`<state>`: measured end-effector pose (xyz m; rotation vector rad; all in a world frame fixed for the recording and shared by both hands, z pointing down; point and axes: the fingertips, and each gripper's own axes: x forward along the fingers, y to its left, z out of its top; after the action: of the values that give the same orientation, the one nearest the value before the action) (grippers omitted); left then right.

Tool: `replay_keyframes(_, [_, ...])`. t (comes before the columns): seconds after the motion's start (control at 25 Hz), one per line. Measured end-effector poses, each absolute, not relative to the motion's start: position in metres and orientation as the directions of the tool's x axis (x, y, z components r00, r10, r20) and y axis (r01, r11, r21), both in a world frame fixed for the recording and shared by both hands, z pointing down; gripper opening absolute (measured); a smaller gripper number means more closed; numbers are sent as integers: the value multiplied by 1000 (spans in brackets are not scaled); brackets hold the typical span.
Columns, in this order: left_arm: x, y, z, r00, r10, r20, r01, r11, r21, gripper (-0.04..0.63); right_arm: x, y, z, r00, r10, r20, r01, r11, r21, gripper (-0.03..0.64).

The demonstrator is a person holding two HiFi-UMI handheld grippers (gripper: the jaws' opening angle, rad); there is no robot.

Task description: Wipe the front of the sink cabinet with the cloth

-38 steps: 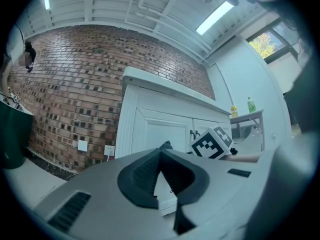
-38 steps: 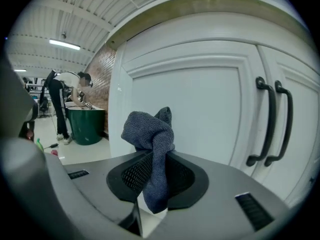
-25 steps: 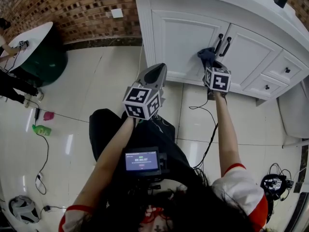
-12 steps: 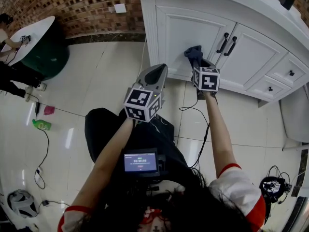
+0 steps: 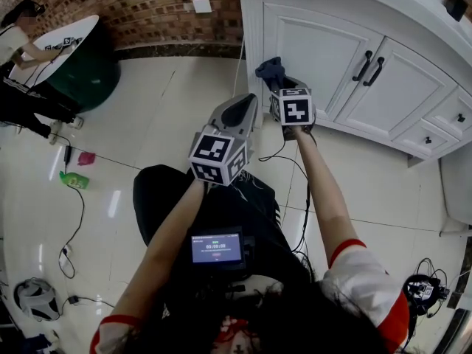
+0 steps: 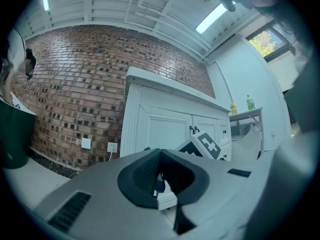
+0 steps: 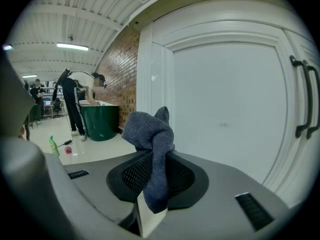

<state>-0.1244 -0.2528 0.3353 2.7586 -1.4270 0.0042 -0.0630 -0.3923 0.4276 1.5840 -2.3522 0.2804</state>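
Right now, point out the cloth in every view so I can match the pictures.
Head view: cloth top centre, in the right claw, at the cabinet.
Left gripper view: only a blue scrap low centre, probably it.
Right gripper view: centre, pinched in the claw.
Shared landmark: the black door handles.

Under you, the glossy pale tiled floor [image 5: 169, 124] carries the white sink cabinet [image 5: 324, 57], which stands against the brick wall [image 5: 147, 13]. To your left a green bottle [image 5: 74, 180] sits near a small pink object [image 5: 86, 158], and black cables [image 5: 74, 227] trail across the tiles.
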Motion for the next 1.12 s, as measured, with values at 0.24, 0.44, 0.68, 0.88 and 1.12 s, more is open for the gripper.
replay_keyframes(0.24, [-140,-249,339,576,-817,33,-818,-575,31,35,-89,-397,434,-363,-855,370,-914,403,35,87])
replay_keyframes(0.44, [-144,-253,337,570,-821,24,-821,-568,53,35,-72,-400,439,-333,-865,375,-929,370,27,87])
replay_keyframes(0.68, [-126,-258,345,595,-803,42,-804,-593,47,35,-13,-401,449,-259,-886,385,-957,290,24,87])
replay_keyframes(0.88, [-98,-257,349,625,-779,48,-781,-623,44,35,60,-389,460,-165,-899,406,-981,193,28,87])
replay_keyframes(1.12, [-65,-259,360,656,-753,56,-755,-653,65,35,141,-368,482,-59,-894,445,-996,85,40,87])
